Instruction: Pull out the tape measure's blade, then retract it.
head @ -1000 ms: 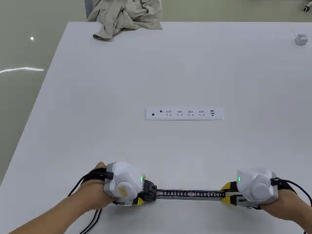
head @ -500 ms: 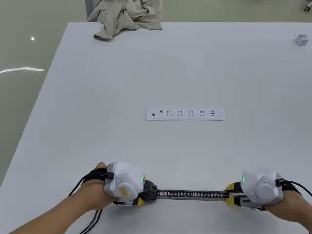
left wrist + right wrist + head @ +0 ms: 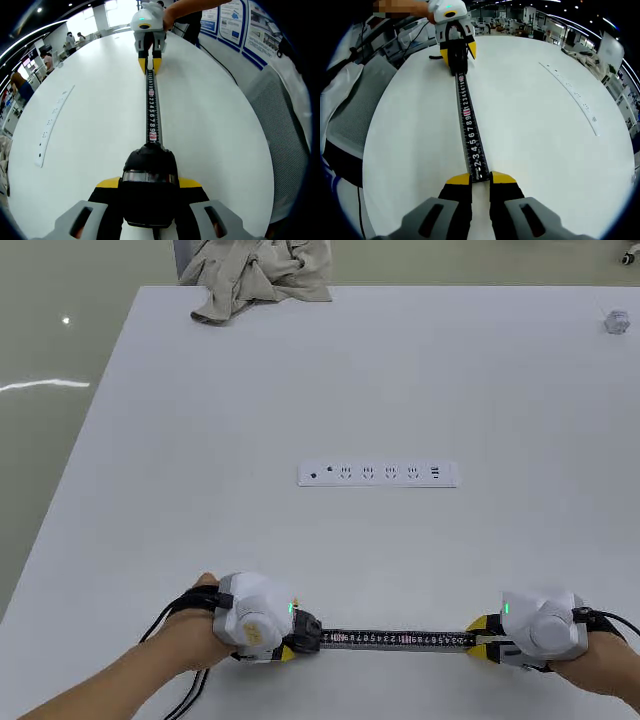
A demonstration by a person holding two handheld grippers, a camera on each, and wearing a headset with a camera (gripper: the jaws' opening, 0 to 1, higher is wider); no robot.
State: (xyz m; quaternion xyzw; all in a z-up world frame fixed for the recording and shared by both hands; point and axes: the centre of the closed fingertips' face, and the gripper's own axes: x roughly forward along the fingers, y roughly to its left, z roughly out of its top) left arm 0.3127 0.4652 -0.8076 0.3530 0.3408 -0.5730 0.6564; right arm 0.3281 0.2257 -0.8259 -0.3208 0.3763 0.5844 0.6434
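Left tongs [image 3: 150, 181] clamp tape measure case [image 3: 150, 202]; right tongs [image 3: 480, 178] pinch blade [image 3: 468, 125] tip, stretched over surface [image 3: 400, 380].

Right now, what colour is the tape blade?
Black blade with white numerals, some red; best in the right gripper view.

The head view is looking down on the worktop [image 3: 400, 380]. Both gripper views are facing each other low along the blade [image 3: 151, 107].

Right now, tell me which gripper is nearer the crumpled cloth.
Left. The left gripper sits almost straight across from the cloth at the far edge; the right gripper is level with it but well off to the right.
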